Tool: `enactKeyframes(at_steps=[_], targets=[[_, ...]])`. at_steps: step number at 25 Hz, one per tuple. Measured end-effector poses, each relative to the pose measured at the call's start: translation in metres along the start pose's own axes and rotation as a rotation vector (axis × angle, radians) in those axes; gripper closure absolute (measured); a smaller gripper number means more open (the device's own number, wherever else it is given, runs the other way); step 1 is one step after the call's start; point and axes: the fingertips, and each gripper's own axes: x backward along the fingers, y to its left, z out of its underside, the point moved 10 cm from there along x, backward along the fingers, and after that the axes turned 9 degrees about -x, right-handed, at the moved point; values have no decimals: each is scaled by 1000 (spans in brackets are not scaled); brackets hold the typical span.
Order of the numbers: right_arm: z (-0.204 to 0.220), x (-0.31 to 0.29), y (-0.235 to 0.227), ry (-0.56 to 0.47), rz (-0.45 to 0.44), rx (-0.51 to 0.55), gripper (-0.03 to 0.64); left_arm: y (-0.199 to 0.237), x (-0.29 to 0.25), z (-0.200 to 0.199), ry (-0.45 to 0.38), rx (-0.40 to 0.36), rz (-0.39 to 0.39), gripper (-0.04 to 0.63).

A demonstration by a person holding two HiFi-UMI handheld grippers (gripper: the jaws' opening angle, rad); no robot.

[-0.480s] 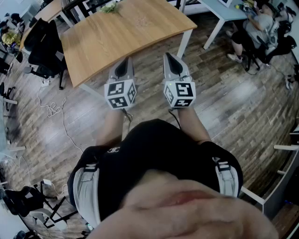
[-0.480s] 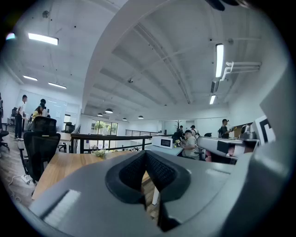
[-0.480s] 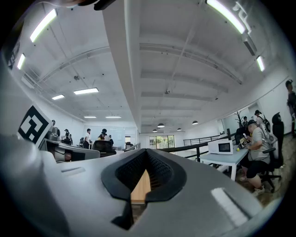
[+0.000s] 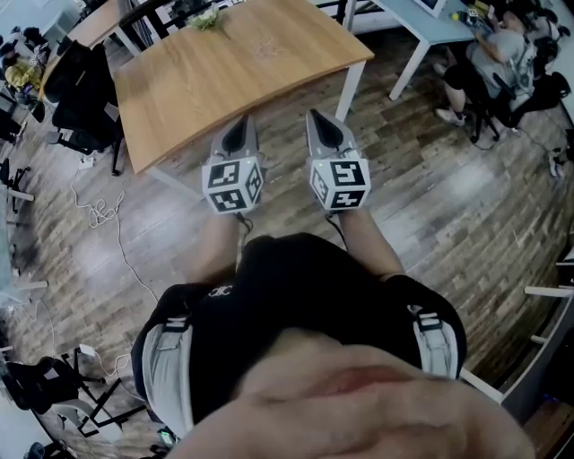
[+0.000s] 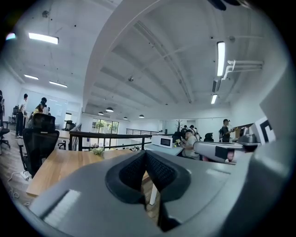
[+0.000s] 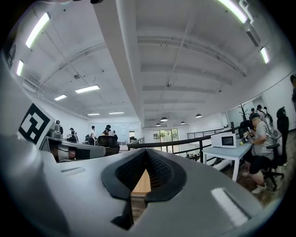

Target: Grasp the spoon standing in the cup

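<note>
No cup and no spoon show in any view. In the head view my left gripper [image 4: 239, 131] and right gripper [image 4: 324, 125] are held side by side in front of the person's body, pointing at the near edge of a wooden table [image 4: 224, 72]. Each is shut with nothing between its jaws. In the left gripper view my left gripper [image 5: 146, 155] points level across the wooden table [image 5: 60, 162], its black pads [image 5: 132, 170] pressed together. My right gripper [image 6: 147, 152] is likewise shut, with a strip of tabletop [image 6: 143, 181] showing below the pads.
A small plant [image 4: 208, 18] sits at the table's far end. A black office chair [image 4: 81, 90] stands to its left, with cables [image 4: 103, 211] on the wood floor. At the right are a white desk [image 4: 421, 18], a seated person [image 4: 502, 54] and a microwave [image 6: 223, 140].
Both grippers have shifted slightly forward toward the table's near edge. Both remain shut.
</note>
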Motion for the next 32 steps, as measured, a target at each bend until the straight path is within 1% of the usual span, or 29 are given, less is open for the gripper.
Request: enactKeyframes(at_steps=[6, 11, 18, 25, 29, 32], targets=[[1, 1, -17, 5, -42, 14, 617, -17, -14, 7, 19, 6, 0, 584], [3, -10, -33, 21, -34, 18, 617, -19, -36, 8, 7, 24, -11, 584], [2, -39, -62, 14, -29, 16, 617, -19, -82, 13, 5, 32, 15, 584], [-4, -93, -100, 27, -16, 35, 617, -9, -155, 11, 10, 36, 47, 584], [-18, -133, -120, 17, -20, 45, 617, 5, -200, -1, -6, 33, 50, 584], [-27, -164, -127, 11, -28, 57, 617, 20, -229, -3, 0, 46, 53, 584]])
